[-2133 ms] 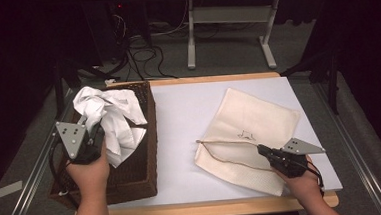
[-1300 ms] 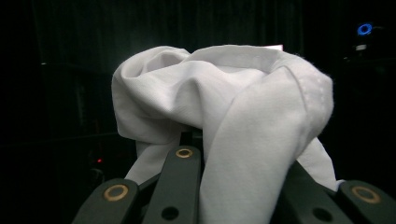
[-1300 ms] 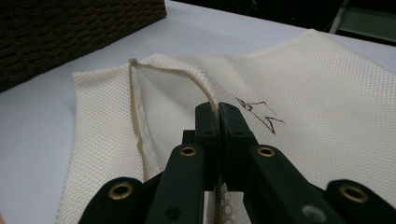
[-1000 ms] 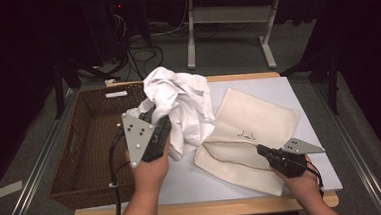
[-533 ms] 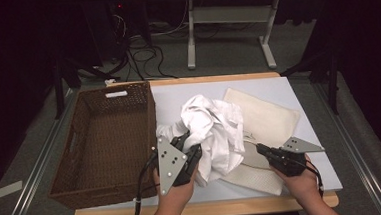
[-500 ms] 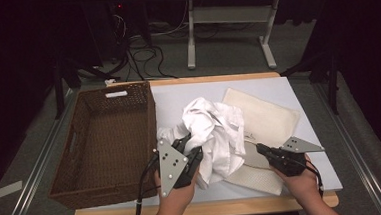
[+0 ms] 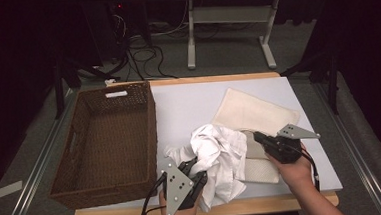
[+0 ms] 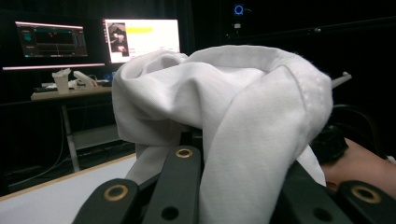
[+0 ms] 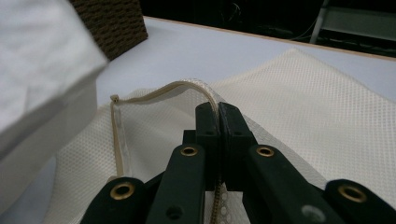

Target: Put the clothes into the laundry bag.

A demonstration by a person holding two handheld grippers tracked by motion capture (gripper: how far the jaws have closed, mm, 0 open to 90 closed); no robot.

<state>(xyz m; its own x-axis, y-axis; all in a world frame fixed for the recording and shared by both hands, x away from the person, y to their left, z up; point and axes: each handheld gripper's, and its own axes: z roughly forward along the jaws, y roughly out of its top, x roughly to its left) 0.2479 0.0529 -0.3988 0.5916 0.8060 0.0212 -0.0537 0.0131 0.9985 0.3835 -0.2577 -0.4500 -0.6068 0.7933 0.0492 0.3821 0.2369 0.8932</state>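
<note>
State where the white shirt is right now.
In the high view the white shirt hangs from the left gripper near the table's front edge, between the wicker basket and the cream mesh bag.

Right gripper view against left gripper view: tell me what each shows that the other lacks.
Right gripper view: black jaws shut on the zip edge of a cream mesh laundry bag, and a corner of the brown wicker basket. Left gripper view: two lit monitors and jaws buried in cloth. Both: the crumpled white cloth garment and the pale tabletop.
</note>
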